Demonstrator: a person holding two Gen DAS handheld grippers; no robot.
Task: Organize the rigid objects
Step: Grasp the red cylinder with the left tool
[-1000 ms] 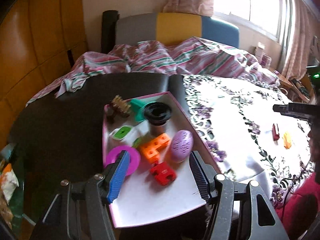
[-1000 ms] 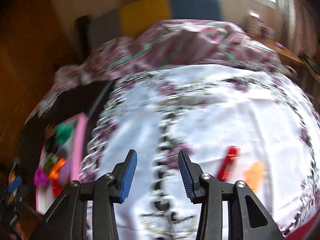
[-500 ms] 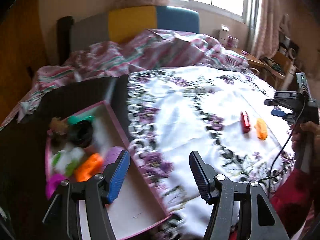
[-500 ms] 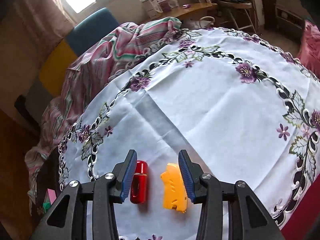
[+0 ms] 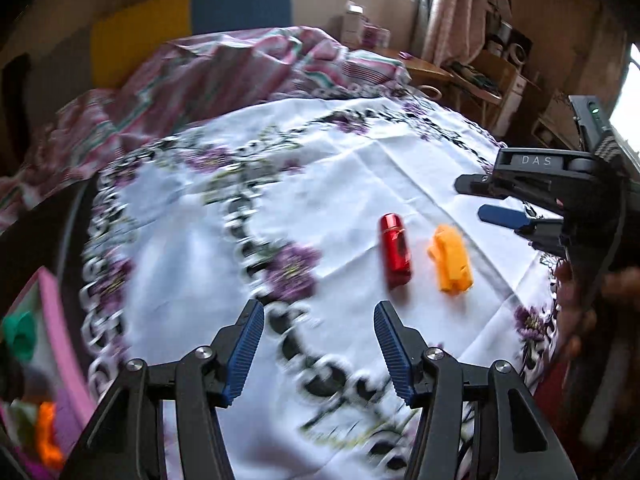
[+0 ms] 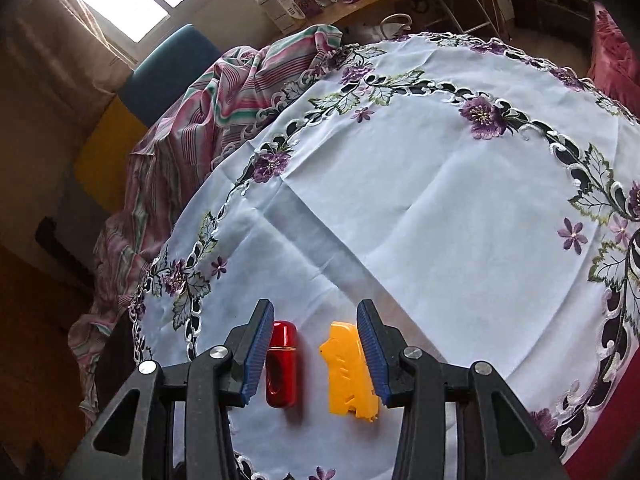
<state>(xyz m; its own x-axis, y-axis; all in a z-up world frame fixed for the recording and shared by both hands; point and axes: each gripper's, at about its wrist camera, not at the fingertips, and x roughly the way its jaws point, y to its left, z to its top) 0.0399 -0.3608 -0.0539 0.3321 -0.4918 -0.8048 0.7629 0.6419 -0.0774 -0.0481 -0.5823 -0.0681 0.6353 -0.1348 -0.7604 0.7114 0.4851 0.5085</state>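
Observation:
A red capsule-shaped piece [image 6: 281, 364] and a yellow-orange block [image 6: 350, 372] lie side by side on the white floral tablecloth [image 6: 420, 200]. My right gripper [image 6: 316, 344] is open and hovers over both, which show between its fingers. In the left wrist view the red piece [image 5: 395, 254] and the orange block [image 5: 451, 258] lie ahead and to the right of my open, empty left gripper [image 5: 318, 344]. The right gripper [image 5: 504, 200] shows there at the right edge. A pink tray [image 5: 56, 344] with several small toys sits at the far left.
A striped pink blanket [image 5: 224, 68] is bunched at the far side of the tablecloth. A yellow and blue headboard [image 5: 188, 12] stands behind it. A wooden desk and shelves with clutter [image 5: 480, 76] stand at the back right.
My left gripper has swung right, away from the pink tray toward the red and orange pieces. My right gripper has moved in over those two pieces. Both stay open.

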